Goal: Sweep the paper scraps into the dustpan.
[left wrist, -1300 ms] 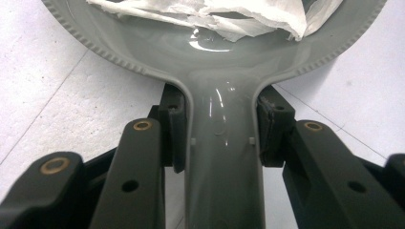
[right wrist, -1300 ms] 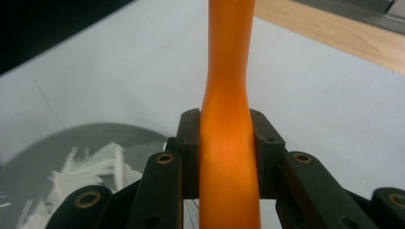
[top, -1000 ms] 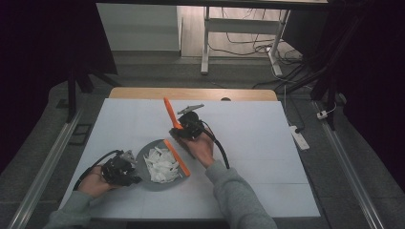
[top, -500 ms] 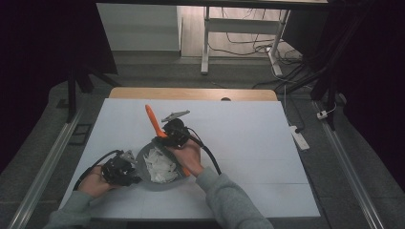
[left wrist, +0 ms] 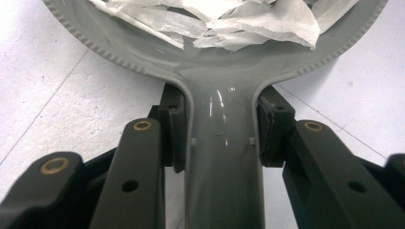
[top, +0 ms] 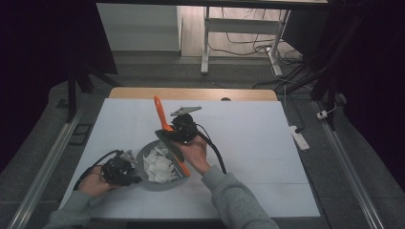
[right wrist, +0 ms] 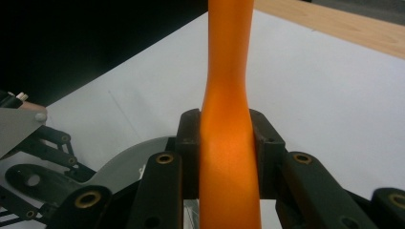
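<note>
Orange spatula (top: 161, 114), grey pan (left wrist: 219, 95) w/ white paper scraps (top: 157, 167), white table (top: 248, 138).

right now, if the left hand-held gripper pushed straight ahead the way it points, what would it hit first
The left hand-held gripper is shut on the grey pan's handle and points into the pan. Straight ahead it would probably meet the pan's near rim, then the white paper scraps.

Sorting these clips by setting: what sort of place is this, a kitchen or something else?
Likely a lab or recording workspace, not a kitchen: a white-covered table ringed by dark curtains, loose cables on the floor behind it, and a white power strip beside it.
</note>
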`<state>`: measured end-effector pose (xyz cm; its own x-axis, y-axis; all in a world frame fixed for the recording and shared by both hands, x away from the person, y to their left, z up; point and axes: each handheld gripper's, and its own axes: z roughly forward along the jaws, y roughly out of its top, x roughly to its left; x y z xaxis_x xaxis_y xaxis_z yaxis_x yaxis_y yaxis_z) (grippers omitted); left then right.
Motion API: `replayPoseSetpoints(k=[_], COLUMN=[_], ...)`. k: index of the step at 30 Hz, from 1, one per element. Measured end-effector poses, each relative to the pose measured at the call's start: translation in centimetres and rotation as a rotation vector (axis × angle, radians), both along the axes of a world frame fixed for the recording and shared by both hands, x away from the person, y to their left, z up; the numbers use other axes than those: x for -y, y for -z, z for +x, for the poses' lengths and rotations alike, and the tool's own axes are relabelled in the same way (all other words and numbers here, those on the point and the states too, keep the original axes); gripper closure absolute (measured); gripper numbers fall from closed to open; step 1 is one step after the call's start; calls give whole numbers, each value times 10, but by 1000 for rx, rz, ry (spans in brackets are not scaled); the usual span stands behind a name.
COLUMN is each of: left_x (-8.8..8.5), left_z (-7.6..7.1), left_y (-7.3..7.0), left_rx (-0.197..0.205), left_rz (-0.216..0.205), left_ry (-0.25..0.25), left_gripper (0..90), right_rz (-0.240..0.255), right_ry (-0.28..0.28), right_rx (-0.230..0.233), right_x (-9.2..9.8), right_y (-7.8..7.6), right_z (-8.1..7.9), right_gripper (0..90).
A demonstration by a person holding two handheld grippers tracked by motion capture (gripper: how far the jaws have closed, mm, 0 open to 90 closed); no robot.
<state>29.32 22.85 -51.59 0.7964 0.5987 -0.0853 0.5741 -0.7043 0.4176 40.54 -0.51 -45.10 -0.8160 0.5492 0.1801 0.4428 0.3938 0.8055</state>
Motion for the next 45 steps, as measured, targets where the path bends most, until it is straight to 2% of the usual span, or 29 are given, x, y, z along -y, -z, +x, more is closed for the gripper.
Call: replayPoseSetpoints(k=[4,16,24,45], left_x=[0,-1,-5,-13], left_z=[0,-2,-4,-5], left_y=[0,-1,-1,-5], left_rx=[2,10,17,48], left_rz=[-1,-9,-43,-104], left_ry=[-1,0,-13,-63], left_gripper=[617,618,619,619], right_rz=[8,-14,-22,7], right_ry=[23,57,82,170], right_rx=[5,6,3,-6], right_x=[11,36,58,122], right_y=[-2,3,4,9], right_z=[3,5,4,-6], right_gripper=[697,697,697,698])
